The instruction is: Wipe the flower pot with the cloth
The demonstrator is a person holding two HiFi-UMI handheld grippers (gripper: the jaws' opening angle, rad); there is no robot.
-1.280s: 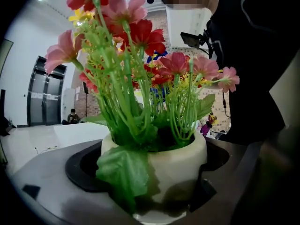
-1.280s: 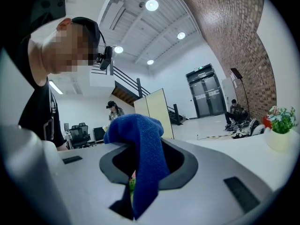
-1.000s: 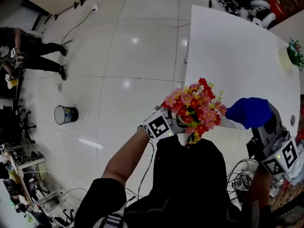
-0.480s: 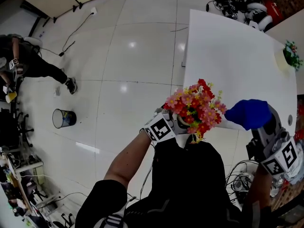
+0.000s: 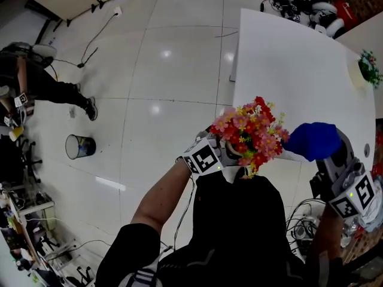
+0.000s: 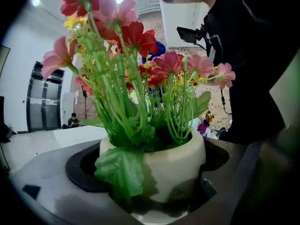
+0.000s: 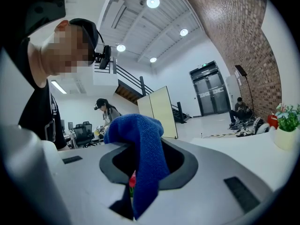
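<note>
My left gripper point(image 5: 226, 155) point(image 6: 157, 191) is shut on a cream flower pot point(image 6: 176, 165) holding red, pink and yellow artificial flowers point(image 5: 250, 134) point(image 6: 136, 41). The pot is lifted off the table, close to my chest, and in the head view the blooms hide it. My right gripper point(image 5: 326, 151) point(image 7: 138, 191) is shut on a blue cloth point(image 5: 314, 140) point(image 7: 143, 149), which bunches above its jaws just right of the flowers, a small gap apart from them.
A white table point(image 5: 299, 70) stretches ahead, with a second small potted plant point(image 5: 370, 67) point(image 7: 287, 125) at its far right edge. A waste bin point(image 5: 81, 146) stands on the tiled floor at left. Another person point(image 5: 36, 82) is at far left. Cables and gear point(image 5: 305, 2) lie beyond the table.
The flower pot has shifted slightly right, toward the blue cloth. The cloth stays almost still. The person at far left has walked on.
</note>
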